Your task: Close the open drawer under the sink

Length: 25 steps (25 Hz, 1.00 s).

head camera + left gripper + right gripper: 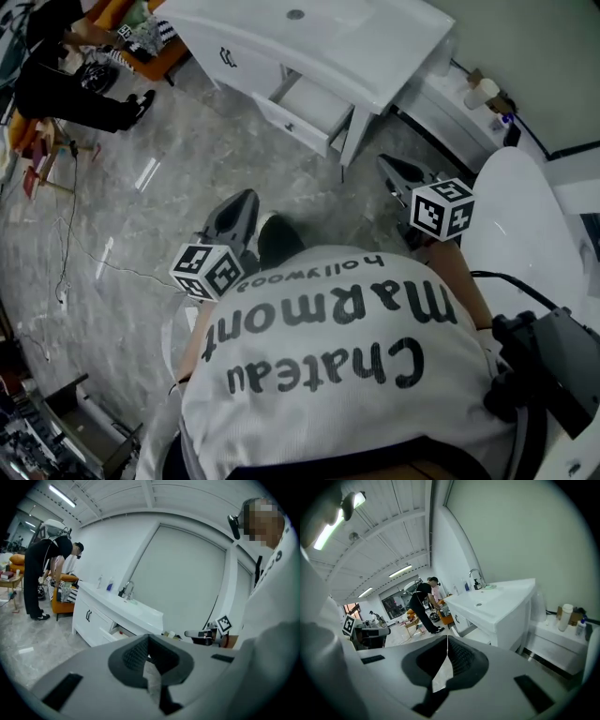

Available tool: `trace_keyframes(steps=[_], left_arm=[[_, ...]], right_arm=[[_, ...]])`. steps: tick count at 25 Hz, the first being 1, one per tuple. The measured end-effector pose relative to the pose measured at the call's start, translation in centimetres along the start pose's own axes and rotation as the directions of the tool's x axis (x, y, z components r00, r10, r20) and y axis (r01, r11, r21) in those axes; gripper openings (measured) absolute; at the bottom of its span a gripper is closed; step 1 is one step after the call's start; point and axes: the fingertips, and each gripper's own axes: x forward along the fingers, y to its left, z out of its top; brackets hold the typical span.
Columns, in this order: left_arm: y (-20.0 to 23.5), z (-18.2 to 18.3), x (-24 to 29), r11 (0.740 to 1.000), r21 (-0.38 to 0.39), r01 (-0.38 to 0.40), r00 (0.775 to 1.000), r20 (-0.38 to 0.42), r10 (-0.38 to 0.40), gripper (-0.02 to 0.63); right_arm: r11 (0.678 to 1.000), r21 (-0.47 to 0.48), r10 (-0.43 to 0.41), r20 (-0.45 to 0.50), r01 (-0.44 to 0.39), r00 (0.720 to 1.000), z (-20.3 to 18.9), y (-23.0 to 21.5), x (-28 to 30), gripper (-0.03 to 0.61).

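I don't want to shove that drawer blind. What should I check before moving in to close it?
1. Drawer pulled out under the sink: ok.
2. Left tool shut, empty: ok.
3. Right tool shut, empty: ok.
4. Either tool touching the drawer: not ok, both hang short of it.
5. Floor toward the drawer free: ok; the other person stands off to the side.
6. Nothing poking over the drawer's edge: cannot tell, its back is under the sink.

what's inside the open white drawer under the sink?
Head view: the open white drawer shows only a pale inner bottom, no distinct item. Its rear runs under the white sink countertop, so that part is hidden.
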Motion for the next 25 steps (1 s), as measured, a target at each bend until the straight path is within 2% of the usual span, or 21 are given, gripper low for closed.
trace_keyframes(steps=[5,12,17,25], left_arm=[[2.4,2.6,2.6,0.997,0.025,0.067,0.997,-0.037,-0.066,0.008],[6.8,4.9,6.4,0.984,0.046,0.174,0.979,-0.117,-0.168,0.008],[8.6,7.0,8.8,0.954,0.084,0.289,0.948,-0.162,-0.273,0.008],[12.6,8.5,11.1,0.906,0.103,0.411,0.890,-0.258,-0.375,0.008]], right_arm=[[0.995,0.077,-0.057,0.021,0.056,0.998,1.2,-0.3,1.6,0.012],[0.983,0.094,-0.158,0.026,0.155,0.987,2.1,0.3,5.0,0.012],[0.960,0.149,-0.246,0.045,0.237,0.968,2.7,0.9,6.6,0.012],[0.918,0.199,-0.362,0.067,0.343,0.930,3.2,3.3,9.2,0.012]])
